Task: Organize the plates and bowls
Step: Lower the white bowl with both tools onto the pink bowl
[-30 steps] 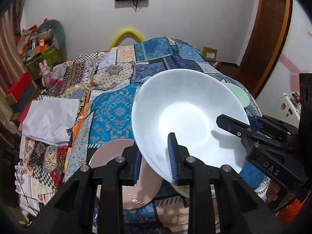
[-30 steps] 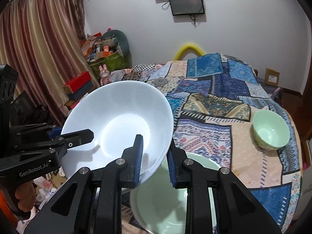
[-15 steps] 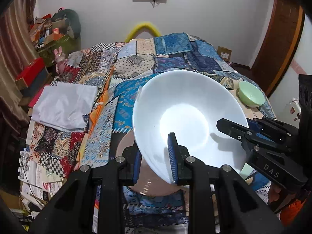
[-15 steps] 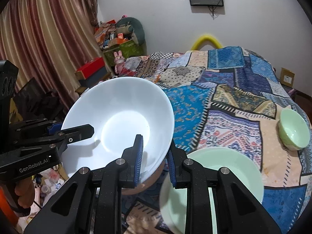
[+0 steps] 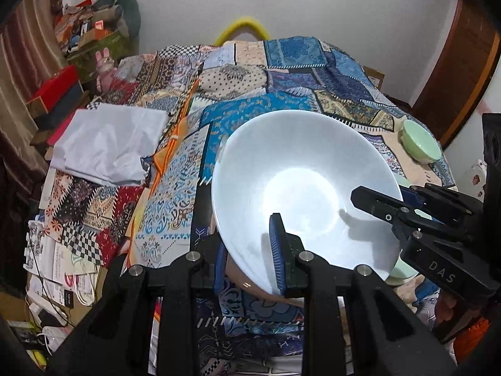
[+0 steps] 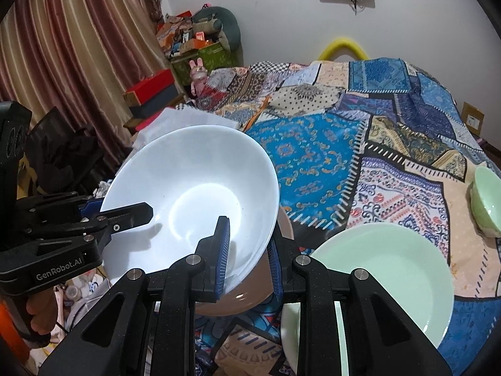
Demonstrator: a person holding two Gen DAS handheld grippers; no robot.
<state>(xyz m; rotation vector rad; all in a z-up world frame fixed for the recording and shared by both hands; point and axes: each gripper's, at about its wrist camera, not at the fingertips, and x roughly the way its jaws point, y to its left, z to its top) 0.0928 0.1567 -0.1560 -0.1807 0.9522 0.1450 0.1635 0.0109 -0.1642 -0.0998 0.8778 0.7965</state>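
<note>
A large white bowl (image 5: 300, 188) (image 6: 188, 200) hangs tilted between both grippers. My left gripper (image 5: 249, 257) is shut on its near-left rim, one pad inside and one outside. My right gripper (image 6: 249, 250) is shut on the opposite rim in the same way. Each gripper also shows in the other's view, the right gripper (image 5: 391, 200) and the left gripper (image 6: 125, 213). Directly under the bowl lies a brown plate (image 6: 238, 300) (image 5: 250, 285), mostly hidden by it. A pale green plate (image 6: 375, 275) lies to its right, and a small green bowl (image 6: 487, 200) (image 5: 419, 144) stands further right.
Everything rests on a bed with a patchwork quilt (image 6: 313, 163). A folded white cloth (image 5: 106, 147) lies at the bed's left side. Boxes and clutter (image 6: 194, 40) pile up by the curtain (image 6: 62, 47). Papers and cables (image 5: 56, 266) cover the floor at the left.
Both grippers have carried the white bowl leftward and down, so it now sits low over the brown plate. The green plate has come fully into the right wrist view.
</note>
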